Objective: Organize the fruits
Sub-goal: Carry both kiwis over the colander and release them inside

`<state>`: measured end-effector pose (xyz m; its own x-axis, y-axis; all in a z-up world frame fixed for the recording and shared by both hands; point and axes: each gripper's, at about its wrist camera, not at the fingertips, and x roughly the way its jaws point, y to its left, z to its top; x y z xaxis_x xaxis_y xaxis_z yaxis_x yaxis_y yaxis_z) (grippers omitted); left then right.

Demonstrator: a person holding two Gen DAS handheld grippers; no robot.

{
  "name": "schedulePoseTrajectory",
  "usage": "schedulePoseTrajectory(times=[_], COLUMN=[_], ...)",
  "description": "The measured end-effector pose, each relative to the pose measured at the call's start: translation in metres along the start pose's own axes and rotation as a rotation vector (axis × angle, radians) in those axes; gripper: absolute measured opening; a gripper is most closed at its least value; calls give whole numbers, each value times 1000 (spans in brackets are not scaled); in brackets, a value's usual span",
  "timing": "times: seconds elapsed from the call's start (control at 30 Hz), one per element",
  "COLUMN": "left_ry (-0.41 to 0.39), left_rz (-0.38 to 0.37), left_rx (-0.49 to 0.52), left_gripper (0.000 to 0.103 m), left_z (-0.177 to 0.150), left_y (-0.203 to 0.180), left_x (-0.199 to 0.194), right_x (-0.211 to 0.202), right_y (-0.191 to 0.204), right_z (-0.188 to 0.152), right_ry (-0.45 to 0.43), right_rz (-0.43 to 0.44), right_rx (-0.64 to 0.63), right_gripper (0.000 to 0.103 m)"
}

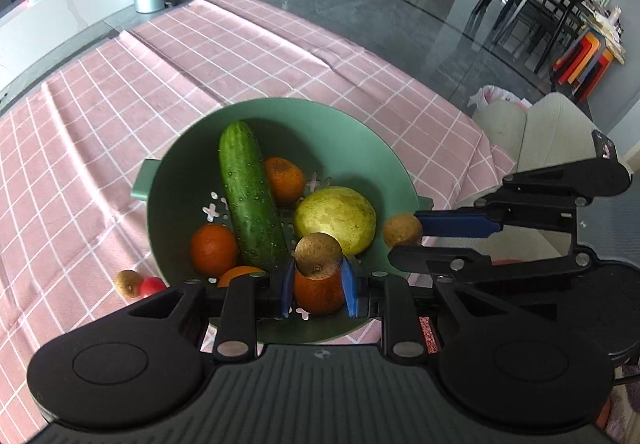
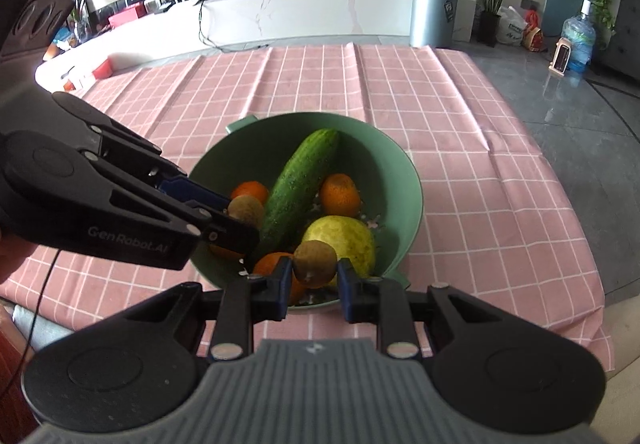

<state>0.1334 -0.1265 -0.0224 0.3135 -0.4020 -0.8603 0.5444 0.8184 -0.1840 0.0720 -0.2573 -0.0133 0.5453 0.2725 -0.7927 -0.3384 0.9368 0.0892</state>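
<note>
The left gripper is clamping a small brown kiwi between its blue pads, and it is hovering over the near side of the green colander. The right gripper is also closed on a second kiwi, and it is hanging above the near rim of the same colander. In the left wrist view, this right gripper is coming in from the right side with its kiwi just beside the rim.

Inside the colander a long cucumber is lying slanted, its upper end leaning on the far wall. Several oranges are sitting around it, and a yellow-green pear is resting next to it.

The colander is standing on a pink checked tablecloth that is covering the tabletop. Outside the bowl, on the cloth, another kiwi and a small red fruit are lying, touching each other.
</note>
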Motion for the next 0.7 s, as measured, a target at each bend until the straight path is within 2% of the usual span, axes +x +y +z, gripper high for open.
schedulePoseTrajectory(times=[0.23,0.47,0.7], left_ry=[63,120,137], left_rz=[-15,-15,-14], left_rx=[-6,10,-12], left_gripper=[28,28,28], left_z=[8,11,8], left_y=[7,6,11], left_x=[16,32,38], right_x=[14,26,31], right_y=[-8,-10,-10], right_z=[3,4,4], right_ry=[50,73,83], right_rz=[66,95,114], right_rx=[-4,-15,-20], right_gripper=[20,20,20])
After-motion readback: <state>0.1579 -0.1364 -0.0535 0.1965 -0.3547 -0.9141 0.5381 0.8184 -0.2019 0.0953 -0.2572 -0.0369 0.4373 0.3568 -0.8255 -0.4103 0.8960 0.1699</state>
